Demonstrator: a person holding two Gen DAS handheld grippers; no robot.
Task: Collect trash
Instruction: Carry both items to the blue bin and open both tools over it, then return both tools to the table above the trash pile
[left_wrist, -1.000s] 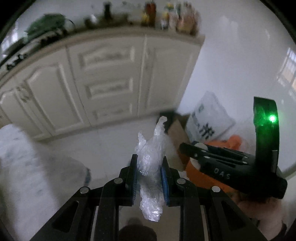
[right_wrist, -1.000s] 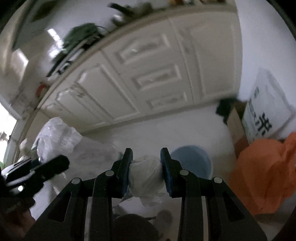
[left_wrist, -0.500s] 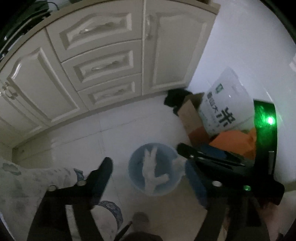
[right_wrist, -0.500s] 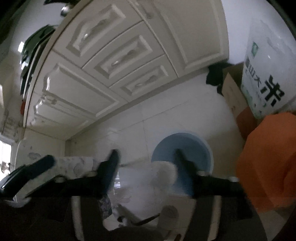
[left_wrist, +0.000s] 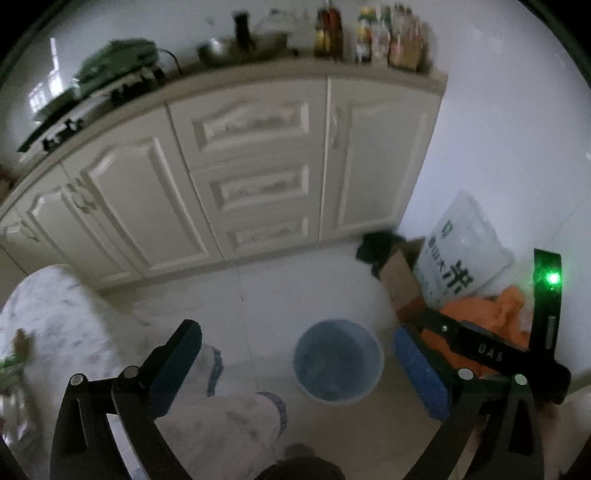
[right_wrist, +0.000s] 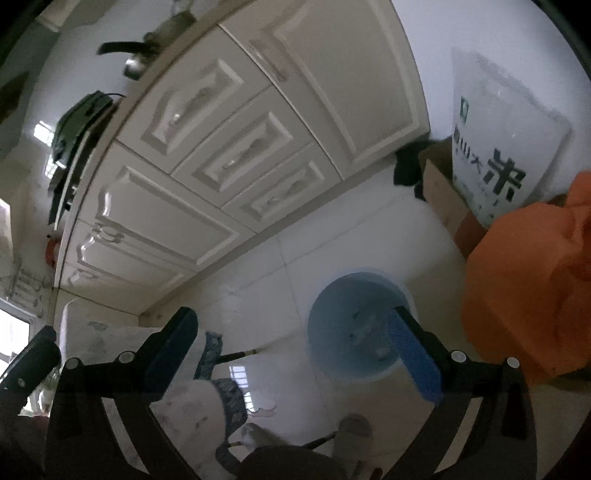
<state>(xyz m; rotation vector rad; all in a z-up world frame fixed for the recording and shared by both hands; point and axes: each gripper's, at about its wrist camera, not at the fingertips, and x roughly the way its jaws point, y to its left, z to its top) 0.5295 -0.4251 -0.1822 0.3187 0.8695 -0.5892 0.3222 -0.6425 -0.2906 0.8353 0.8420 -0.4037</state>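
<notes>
Cream kitchen cabinets (left_wrist: 258, 177) back a pale tiled floor where the blue bin (left_wrist: 338, 363) stands. Left gripper (left_wrist: 295, 365) and right gripper (right_wrist: 295, 349) are both opening, nothing between their fingers; pale scraps lie inside the bin. Trash aimed from this height could miss the rim. "DAS" marks the right gripper's body; the white sack (right_wrist: 498, 140) bears large Chinese characters.

Bucket (left_wrist: 338, 363) on floor (left_wrist: 295, 288), lower centre of left wrist frame; in right wrist frame bucket (right_wrist: 354, 325) right of centre. Cabinets (left_wrist: 240, 177) behind it across upper half, bottles (left_wrist: 384, 37) on countertop at top right. Cardboard box (left_wrist: 400, 280) and printed sack (left_wrist: 461, 254) at right, sack behind box. Cloth-covered table (left_wrist: 55, 325) at lower left. Bundle (right_wrist: 524, 288) at right edge of right wrist frame, beside bucket.
</notes>
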